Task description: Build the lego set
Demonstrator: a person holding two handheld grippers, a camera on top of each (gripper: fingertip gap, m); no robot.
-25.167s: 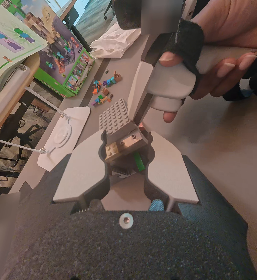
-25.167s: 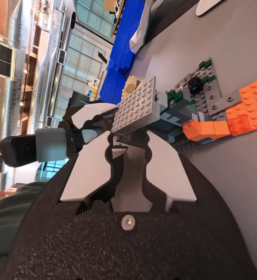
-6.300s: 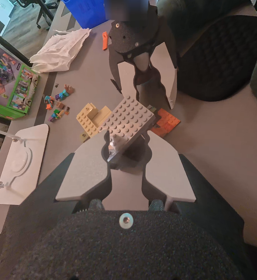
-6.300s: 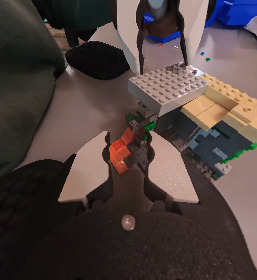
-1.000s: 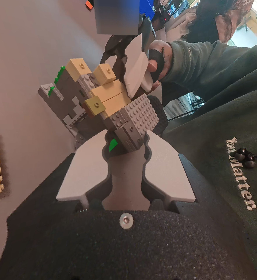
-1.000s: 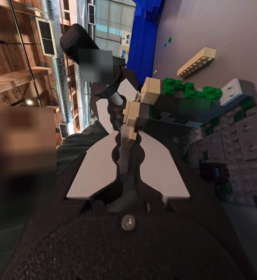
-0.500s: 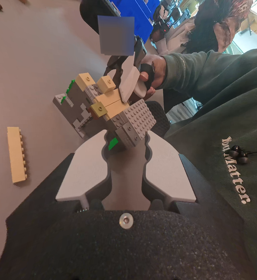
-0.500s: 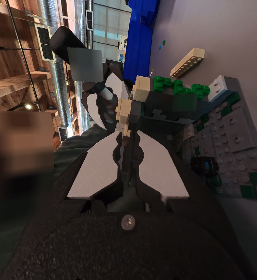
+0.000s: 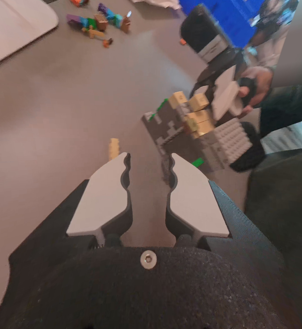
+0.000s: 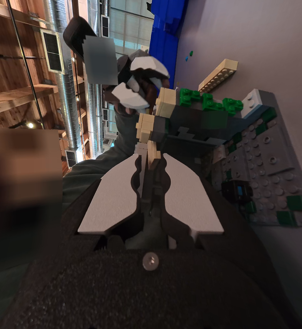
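- Grey tabletop [image 9: 75, 106] fills the left wrist view; left gripper [image 9: 150, 156] hangs over it with fingers parted, bare table between the pads, nothing held.
- Just beyond the left fingertip, a tan long brick [image 9: 114, 148] lying flat; same brick visible in the right wrist view past the model [image 10: 217, 76].
- To the right of the left gripper, near but apart, a brick model [image 9: 191, 131] of grey, tan and green, blurred by motion, tilted on the table.
- Only in the left wrist view: scatter of small coloured figures [image 9: 100, 23] far up the table, white pad [image 9: 13, 26] at the upper left corner, and the right gripper [image 9: 223, 96] seen from outside, a hand [image 9: 253, 89] around its handle, fingers at the model's tan top.
- Only in the right wrist view: right gripper [image 10: 151, 156] narrowed onto a thin tan and grey edge of the model, pads pressed to either side; studded grey baseplate [image 10: 271, 169] with dark green tiles; row of bright green bricks [image 10: 210, 103] on the upper wall.
- Also there: left gripper [image 10: 139, 85] seen end-on, fingers apart, clear of the model; blue bins [image 10: 164, 35]; wooden ceiling and metal ducts [image 10: 66, 106] behind.
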